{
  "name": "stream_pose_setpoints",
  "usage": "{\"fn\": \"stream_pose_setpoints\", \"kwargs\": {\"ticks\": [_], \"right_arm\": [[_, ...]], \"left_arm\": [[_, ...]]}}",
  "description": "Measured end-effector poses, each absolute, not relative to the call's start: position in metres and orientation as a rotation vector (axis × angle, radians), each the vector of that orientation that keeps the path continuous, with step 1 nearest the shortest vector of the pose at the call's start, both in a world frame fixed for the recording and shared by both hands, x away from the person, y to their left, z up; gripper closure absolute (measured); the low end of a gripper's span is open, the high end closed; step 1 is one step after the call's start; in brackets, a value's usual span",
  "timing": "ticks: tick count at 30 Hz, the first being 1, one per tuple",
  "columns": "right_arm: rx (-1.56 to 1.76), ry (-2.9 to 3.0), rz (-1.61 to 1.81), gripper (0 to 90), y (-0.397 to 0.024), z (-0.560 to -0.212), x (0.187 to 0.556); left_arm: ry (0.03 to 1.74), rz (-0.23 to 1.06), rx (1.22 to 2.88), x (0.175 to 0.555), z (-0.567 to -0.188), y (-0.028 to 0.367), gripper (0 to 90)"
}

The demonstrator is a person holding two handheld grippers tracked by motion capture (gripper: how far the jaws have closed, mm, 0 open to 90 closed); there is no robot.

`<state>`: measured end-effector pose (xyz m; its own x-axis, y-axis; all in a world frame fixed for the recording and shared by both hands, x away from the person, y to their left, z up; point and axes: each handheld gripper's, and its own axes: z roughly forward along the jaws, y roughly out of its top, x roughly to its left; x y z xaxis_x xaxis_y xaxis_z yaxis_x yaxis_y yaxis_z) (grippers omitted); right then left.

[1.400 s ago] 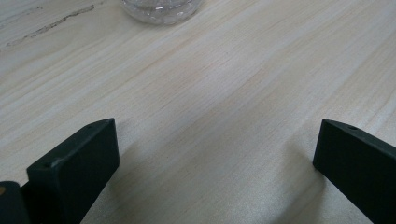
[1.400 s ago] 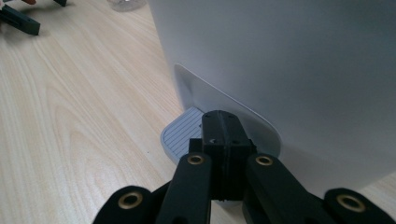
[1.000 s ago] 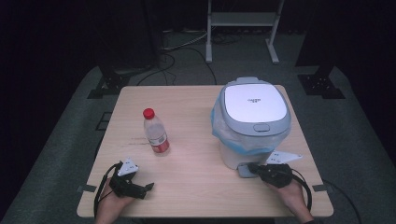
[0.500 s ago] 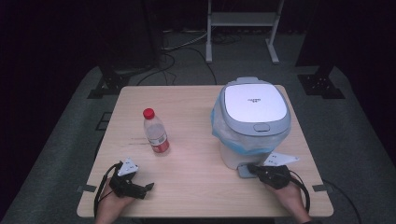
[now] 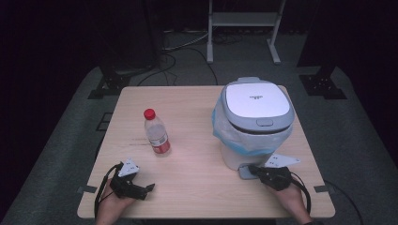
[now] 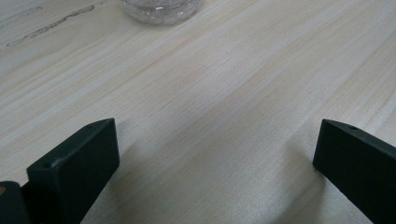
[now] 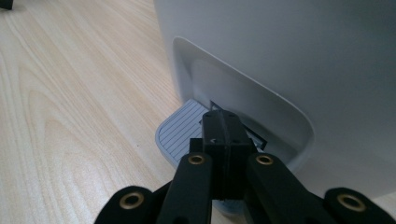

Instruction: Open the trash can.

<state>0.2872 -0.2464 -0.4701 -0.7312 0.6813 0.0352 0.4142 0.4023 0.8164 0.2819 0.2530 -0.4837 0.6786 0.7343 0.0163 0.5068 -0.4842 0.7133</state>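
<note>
A white pedal bin (image 5: pixel 256 122) with a grey lid and a blue liner stands at the table's right; its lid is down. My right gripper (image 5: pixel 256 169) is shut with nothing between its jaws. Its tips (image 7: pixel 224 123) lie over the grey ribbed pedal (image 7: pixel 180 130) at the bin's foot (image 7: pixel 289 51); whether they press on it I cannot tell. A clear water bottle (image 5: pixel 156 133) with a red cap and red label stands upright left of centre. My left gripper (image 5: pixel 148 188) rests open near the front left edge. Its jaws (image 6: pixel 215 140) stand wide over bare wood, the bottle's base (image 6: pixel 161 8) ahead of them.
The light wooden table (image 5: pixel 197 108) has open room between bottle and bin. Dark floor surrounds it, with cables, black stand feet and a white metal rack (image 5: pixel 244 18) behind. The front edge lies close under both hands.
</note>
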Motion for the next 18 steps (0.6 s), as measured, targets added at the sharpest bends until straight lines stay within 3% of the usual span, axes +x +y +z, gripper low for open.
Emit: {"fn": "stream_pose_setpoints", "kwargs": {"ticks": [18], "right_arm": [[0.942,2.344,1.274,90.0,-0.2483,-0.4800,0.2859]], "left_arm": [[0.949,0.421,2.189,0.2819,-0.4838,0.2529,0.0]]}}
